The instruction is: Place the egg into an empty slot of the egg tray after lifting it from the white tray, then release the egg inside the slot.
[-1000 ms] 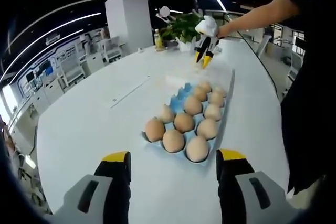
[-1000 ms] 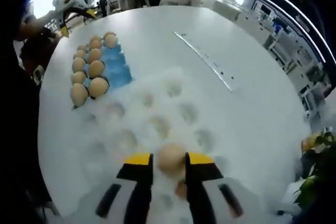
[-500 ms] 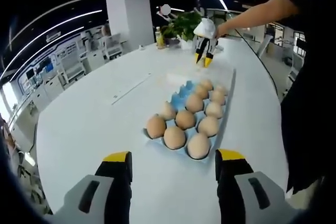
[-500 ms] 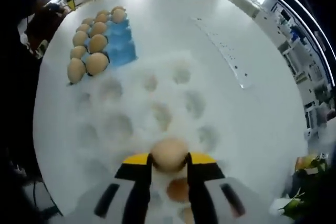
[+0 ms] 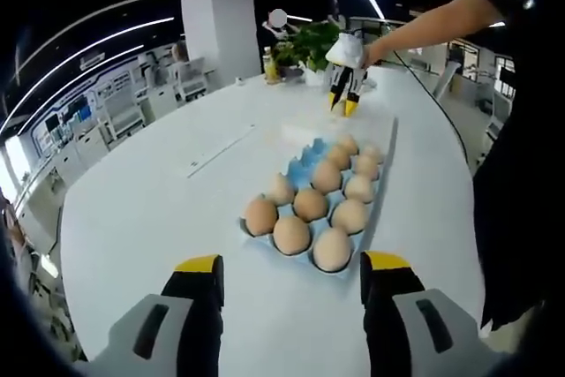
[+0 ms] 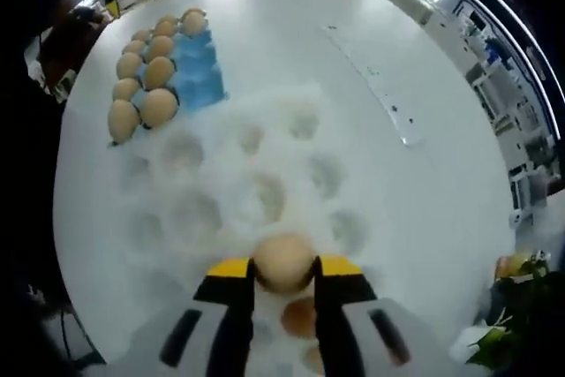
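One egg [image 6: 282, 262] sits pinched in the right gripper [image 6: 282, 269], half hidden by its fingers [image 6: 231, 273]; left gripper [image 5: 288, 264] gapes wide.

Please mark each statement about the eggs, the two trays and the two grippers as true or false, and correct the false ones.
1. The right gripper holds an egg between its jaws. True.
2. The left gripper holds an egg. False: its jaws stand open with nothing between them.
3. The blue egg tray has empty slots. True: the eggs sit along one side, the other slots are bare.
4. The white tray is full of eggs. False: most of its slots are empty.
5. The held egg already rests in the blue egg tray. False: it is over the white tray.
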`<state>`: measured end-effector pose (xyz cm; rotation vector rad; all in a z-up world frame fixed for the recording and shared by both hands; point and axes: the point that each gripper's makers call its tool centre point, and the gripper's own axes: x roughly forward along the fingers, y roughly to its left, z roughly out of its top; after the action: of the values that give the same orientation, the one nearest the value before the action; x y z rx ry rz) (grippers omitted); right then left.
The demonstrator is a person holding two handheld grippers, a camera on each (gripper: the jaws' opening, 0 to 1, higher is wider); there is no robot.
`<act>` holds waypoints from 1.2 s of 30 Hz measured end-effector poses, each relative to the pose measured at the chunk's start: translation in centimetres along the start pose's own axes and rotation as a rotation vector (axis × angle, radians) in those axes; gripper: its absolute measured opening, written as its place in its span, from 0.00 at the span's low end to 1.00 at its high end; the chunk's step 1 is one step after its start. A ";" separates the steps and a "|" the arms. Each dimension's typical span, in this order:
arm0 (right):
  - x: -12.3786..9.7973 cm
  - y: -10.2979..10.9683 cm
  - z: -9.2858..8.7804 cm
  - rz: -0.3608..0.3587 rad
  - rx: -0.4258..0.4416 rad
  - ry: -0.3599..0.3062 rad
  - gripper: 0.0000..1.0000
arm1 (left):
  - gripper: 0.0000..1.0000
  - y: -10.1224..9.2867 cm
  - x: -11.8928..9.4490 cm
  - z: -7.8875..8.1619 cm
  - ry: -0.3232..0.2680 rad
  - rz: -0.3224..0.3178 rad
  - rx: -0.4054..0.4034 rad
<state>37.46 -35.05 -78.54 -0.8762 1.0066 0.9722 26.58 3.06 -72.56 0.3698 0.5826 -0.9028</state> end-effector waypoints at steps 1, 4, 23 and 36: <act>-0.5 0.0 0.1 -0.006 -0.004 -0.010 0.25 | 0.63 0.0 -0.1 0.0 0.000 0.004 0.000; -1.7 -0.1 0.5 -0.010 0.002 -0.030 0.26 | 0.65 0.3 -0.3 -0.2 0.000 0.007 -0.002; -3.5 1.5 4.0 -0.005 -0.096 -0.071 0.26 | 0.79 0.1 0.4 -1.3 0.029 -0.021 -0.013; -3.0 3.0 8.0 0.030 -0.160 -0.124 0.26 | 0.82 0.2 0.0 -1.2 0.017 -0.018 -0.011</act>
<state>36.11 -27.44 -73.76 -0.9233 0.8466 1.1305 26.36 3.81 -73.44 0.3629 0.6078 -0.9145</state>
